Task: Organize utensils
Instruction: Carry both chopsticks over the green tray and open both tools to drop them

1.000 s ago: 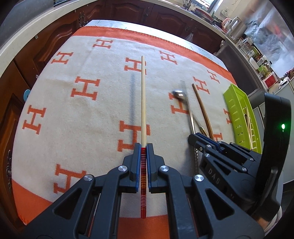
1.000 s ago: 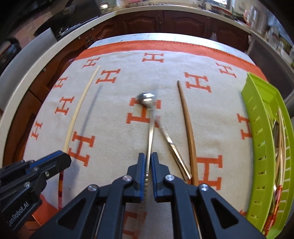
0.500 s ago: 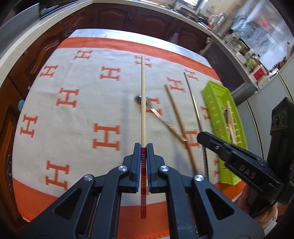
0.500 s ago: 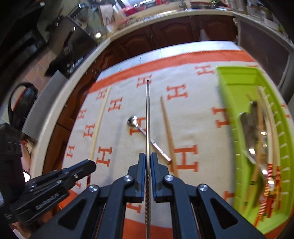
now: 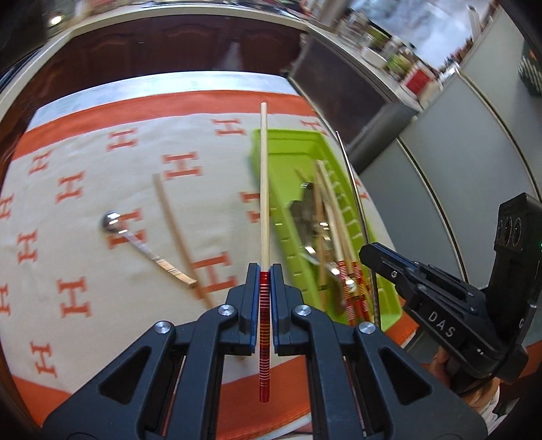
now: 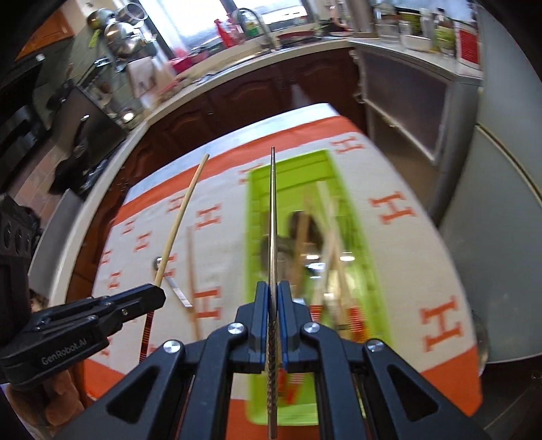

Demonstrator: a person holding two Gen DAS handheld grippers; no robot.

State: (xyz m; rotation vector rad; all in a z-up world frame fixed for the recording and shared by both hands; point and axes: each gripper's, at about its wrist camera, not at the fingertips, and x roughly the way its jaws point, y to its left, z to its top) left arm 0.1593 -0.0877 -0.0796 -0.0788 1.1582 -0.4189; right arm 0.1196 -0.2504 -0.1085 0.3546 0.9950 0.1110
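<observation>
Home kitchen: sink faucet point(image 6: 252, 20), wooden cabinets point(image 6: 237, 98), pots point(image 6: 118, 30).

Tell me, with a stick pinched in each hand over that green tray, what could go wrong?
Each long stick is pinched near one end only: the pale wooden chopstick with red bands in the left gripper and the thin metal chopstick in the right gripper. Either might swivel or slip. The bright green plastic tray already holds crossed utensils, so new ones may land askew. The two sticks could also knock together.

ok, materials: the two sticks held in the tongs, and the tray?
Left chopstick: looks like pale bare wood, matte, with a glossy red banded handle end. Right chopstick: likely metal, grey with a sheen and a ridged, twisted grip. Tray: apparently moulded plastic, bright lime green with slotted walls.
</observation>
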